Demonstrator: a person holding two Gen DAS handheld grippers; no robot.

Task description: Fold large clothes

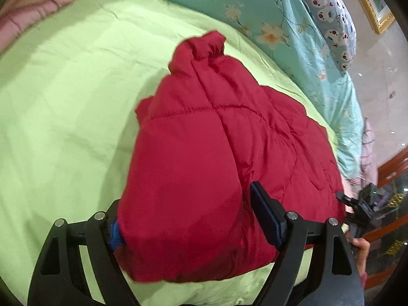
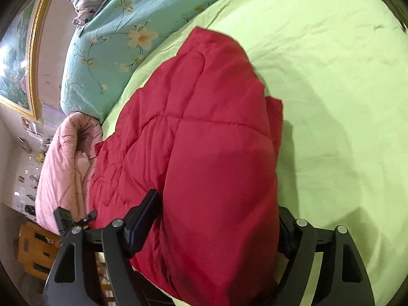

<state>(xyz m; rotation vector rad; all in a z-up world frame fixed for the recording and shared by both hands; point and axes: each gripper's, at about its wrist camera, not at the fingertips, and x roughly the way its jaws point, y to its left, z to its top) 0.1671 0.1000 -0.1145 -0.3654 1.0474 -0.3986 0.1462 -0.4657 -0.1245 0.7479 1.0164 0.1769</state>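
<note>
A folded red quilted jacket (image 1: 219, 153) lies on a light green bedsheet (image 1: 63, 102), near the edge that meets a teal floral quilt (image 1: 255, 5). The left gripper (image 1: 196, 219) and the right gripper (image 2: 219, 232) each straddle a near end of the jacket's padded bulk. Both sets of jaws are spread wide, and whether the pads press the fabric cannot be told.

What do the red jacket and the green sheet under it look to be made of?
Red jacket: seemingly a padded synthetic shell, perhaps nylon or polyester; stitched quilt lines, puffy panels and a faint sheen point that way. Green sheet: looks like matte woven cotton or a blend, with soft fine creases and no shine.
</note>
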